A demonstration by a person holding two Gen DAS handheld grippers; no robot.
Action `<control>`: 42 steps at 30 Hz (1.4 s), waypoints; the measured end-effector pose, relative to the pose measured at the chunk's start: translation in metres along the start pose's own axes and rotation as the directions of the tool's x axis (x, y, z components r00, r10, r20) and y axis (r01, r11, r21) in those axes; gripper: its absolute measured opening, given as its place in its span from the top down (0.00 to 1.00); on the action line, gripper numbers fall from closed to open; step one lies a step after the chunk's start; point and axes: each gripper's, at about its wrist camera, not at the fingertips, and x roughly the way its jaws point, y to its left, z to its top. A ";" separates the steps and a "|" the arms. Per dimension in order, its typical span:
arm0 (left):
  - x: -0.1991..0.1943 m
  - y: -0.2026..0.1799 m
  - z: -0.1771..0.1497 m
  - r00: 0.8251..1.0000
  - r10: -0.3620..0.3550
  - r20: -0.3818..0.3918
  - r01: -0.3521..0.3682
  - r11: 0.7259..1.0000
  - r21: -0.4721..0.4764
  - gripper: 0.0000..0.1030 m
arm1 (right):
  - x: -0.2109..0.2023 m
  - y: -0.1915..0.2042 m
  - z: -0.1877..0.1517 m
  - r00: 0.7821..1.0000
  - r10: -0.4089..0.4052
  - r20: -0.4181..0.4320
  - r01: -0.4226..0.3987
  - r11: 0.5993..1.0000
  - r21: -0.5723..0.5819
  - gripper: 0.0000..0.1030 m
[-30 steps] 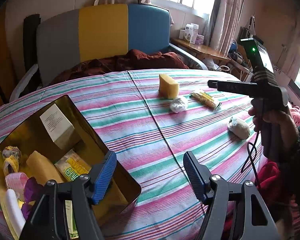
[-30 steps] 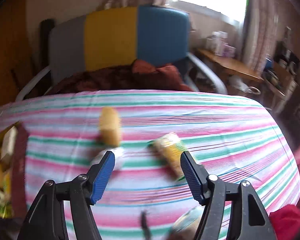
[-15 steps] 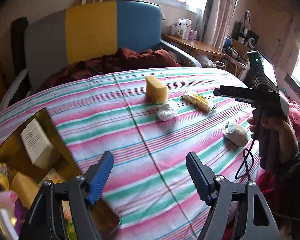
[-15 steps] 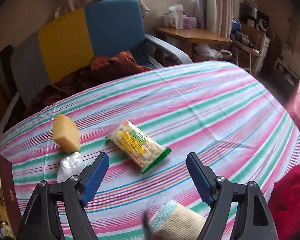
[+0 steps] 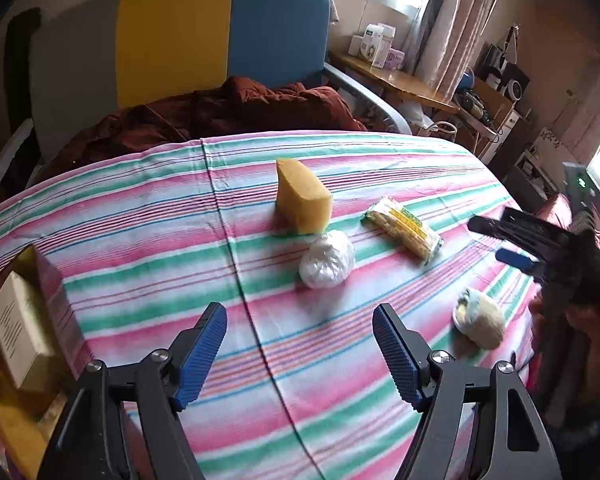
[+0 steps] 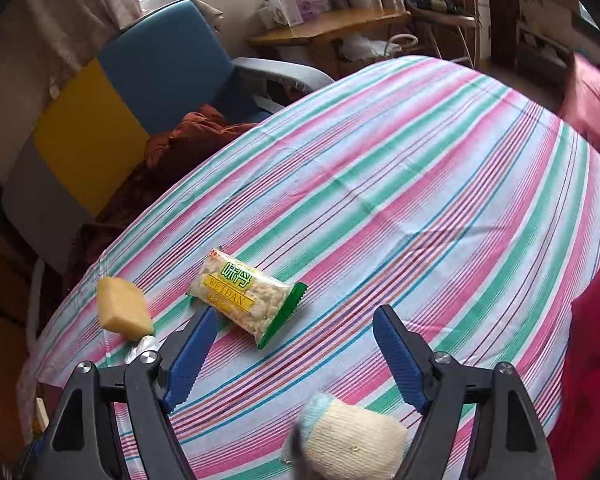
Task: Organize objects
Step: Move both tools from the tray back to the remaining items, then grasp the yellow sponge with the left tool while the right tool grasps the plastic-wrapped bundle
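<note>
Hovering over striped counter (image 6: 440, 168), right gripper (image 6: 288, 354) jaws spread, just opened, empty. Sock roll (image 6: 352, 436) lies bottom centre, just under jaws, long axis across gap. Left gripper (image 5: 300, 346) jaws spread, empty, farther; right hand nearer.

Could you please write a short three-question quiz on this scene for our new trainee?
1. True or false: the right claw is clamped on the snack packet.
2. Which thing lies nearest the right claw: (a) yellow sponge, (b) rolled sock, (c) white plastic wad?
3. What pattern covers the tablecloth?

Key
1. False: its jaws stand apart with nothing between the pads, and have just been opening.
2. b.
3. Stripes, pink, green and white.
</note>
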 end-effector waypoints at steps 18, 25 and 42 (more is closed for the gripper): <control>0.089 -0.010 0.093 0.999 0.015 -0.029 -0.015 1.000 0.010 0.24 | 0.001 0.048 -0.014 1.000 0.016 -0.004 -0.016 0.972 -0.235 0.21; 0.137 -0.007 0.106 0.994 0.034 -0.106 -0.036 0.999 -0.016 0.37 | 0.006 0.067 -0.024 1.000 0.007 -0.015 -0.012 0.940 -0.342 0.21; 0.038 0.054 0.038 0.999 -0.048 -0.015 0.045 0.990 -0.137 0.64 | 0.029 0.098 -0.053 0.983 0.070 -0.169 -0.138 0.888 -0.439 0.21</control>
